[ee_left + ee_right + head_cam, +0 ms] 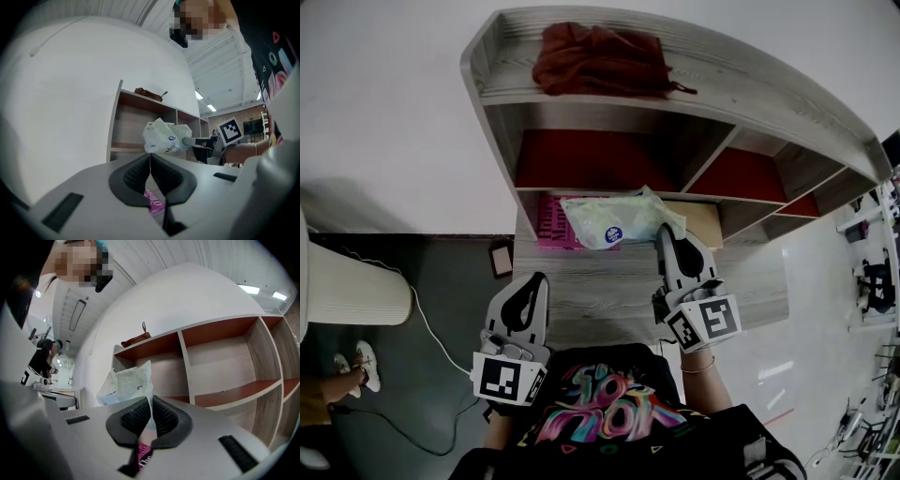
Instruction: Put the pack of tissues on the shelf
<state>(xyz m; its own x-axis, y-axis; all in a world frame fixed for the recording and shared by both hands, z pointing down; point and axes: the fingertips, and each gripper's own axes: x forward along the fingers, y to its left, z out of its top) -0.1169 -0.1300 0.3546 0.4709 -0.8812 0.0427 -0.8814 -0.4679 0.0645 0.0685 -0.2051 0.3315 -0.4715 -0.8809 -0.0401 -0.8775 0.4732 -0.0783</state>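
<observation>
- Closest to the head cam was the person's black shirt (609,412) with a bright scribbly print, right at the bottom edge.
- Just past that, the left gripper (530,286) hung over the grey wood surface (600,300). Its jaws were pressed together with nothing caught between them.
- Further forward, the right gripper (667,236) had its jaws clamped tight on a thin flap of wrapper, pinching the pack of tissues (617,220) by its edge.
- So the pack was up in the air, sticking out to the left of that gripper. It sat in front of the shelf (750,84) and wasn't resting on any of its boards.
- Seen from above, the pack was over a pink book (546,232) that lay flat on the wood surface, right at the foot of the shelf.
- That shelf was light wood with red back panels, split into several open compartments.
- Up on its top board, a crumpled reddish-brown bag (598,58) lay towards the left end.
- Off to the left on the dark floor stood a white cylinder (352,286), with a white cable (431,333) trailing near it.
</observation>
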